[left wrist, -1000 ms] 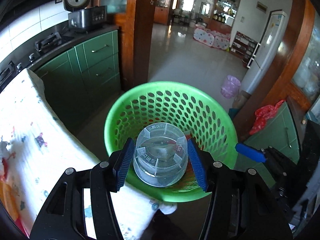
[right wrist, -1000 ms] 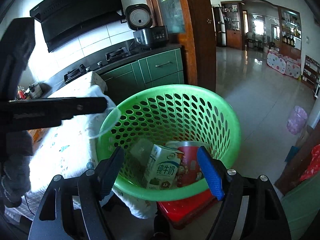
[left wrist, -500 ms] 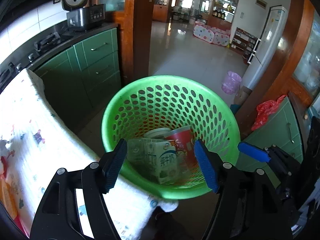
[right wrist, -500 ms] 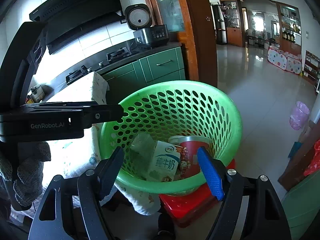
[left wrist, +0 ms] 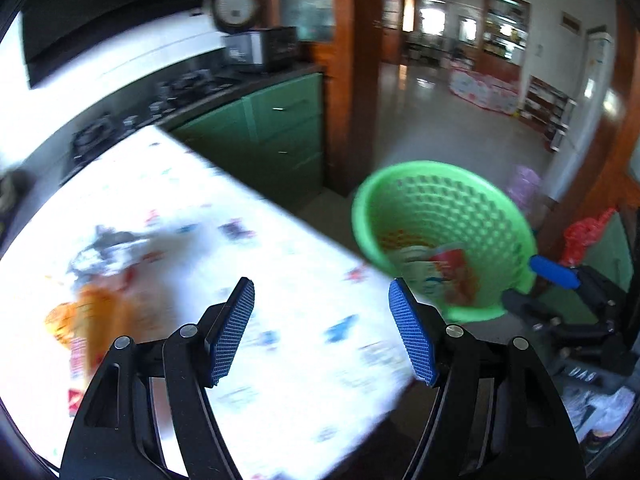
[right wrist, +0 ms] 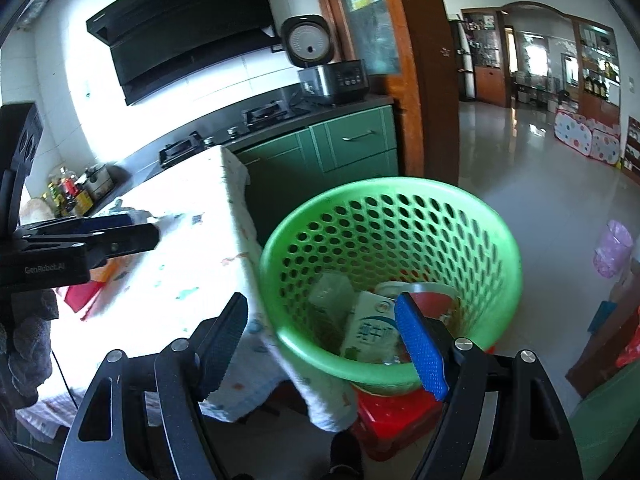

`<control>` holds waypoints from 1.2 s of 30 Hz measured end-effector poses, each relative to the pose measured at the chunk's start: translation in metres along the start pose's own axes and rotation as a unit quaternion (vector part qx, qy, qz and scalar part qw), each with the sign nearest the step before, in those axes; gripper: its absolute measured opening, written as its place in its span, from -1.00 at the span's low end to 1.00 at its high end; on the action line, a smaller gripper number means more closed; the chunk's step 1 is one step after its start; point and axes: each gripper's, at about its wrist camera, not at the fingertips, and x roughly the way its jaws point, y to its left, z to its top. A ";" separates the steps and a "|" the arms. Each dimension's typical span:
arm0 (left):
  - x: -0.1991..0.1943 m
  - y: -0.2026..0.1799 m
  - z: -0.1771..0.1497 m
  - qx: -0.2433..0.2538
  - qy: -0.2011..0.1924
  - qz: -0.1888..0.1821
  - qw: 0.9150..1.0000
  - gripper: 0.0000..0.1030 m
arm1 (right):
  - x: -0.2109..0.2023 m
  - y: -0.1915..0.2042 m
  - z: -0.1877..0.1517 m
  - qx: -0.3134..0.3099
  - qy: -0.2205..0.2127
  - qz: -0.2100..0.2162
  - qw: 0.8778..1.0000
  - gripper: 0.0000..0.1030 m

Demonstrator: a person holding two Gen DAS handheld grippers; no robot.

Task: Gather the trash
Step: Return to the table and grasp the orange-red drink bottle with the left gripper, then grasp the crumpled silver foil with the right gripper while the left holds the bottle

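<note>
The round green perforated plastic basket (right wrist: 392,280) is sitting at about 1 o'clock off the cloth-covered table (right wrist: 180,264), holding a white milk carton (right wrist: 370,332), while both the left gripper (left wrist: 322,328) and right gripper (right wrist: 320,340) are hanging wide apart, gripping nothing.

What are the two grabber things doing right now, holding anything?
Left gripper: open, holding nothing, over the table.
Right gripper: open, holding nothing, by the green basket.
</note>
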 end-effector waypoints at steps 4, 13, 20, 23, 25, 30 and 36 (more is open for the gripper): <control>-0.016 0.038 -0.010 -0.017 -0.005 0.051 0.999 0.35 | 0.004 0.024 0.006 -0.014 0.001 0.017 1.000 0.44; -0.024 0.137 -0.026 -0.082 0.022 0.123 0.989 0.63 | 0.018 0.086 0.022 -0.058 0.005 0.059 0.997 0.46; -0.002 0.171 -0.038 -0.110 0.058 0.109 0.986 0.73 | 0.031 0.122 0.029 -0.088 0.011 0.077 0.993 0.46; 0.009 0.176 -0.041 -0.112 0.069 0.104 0.986 0.76 | 0.036 0.134 0.032 -0.100 0.015 0.082 0.991 0.46; 0.017 0.177 -0.041 -0.113 0.080 0.100 0.985 0.76 | 0.040 0.141 0.033 -0.106 0.017 0.085 0.991 0.46; 0.033 0.178 -0.041 -0.107 0.094 0.094 0.985 0.74 | 0.051 0.156 0.038 -0.119 0.025 0.092 0.988 0.46; 0.038 0.179 -0.044 -0.103 0.098 0.074 0.987 0.24 | 0.061 0.171 0.042 -0.139 0.030 0.097 0.985 0.46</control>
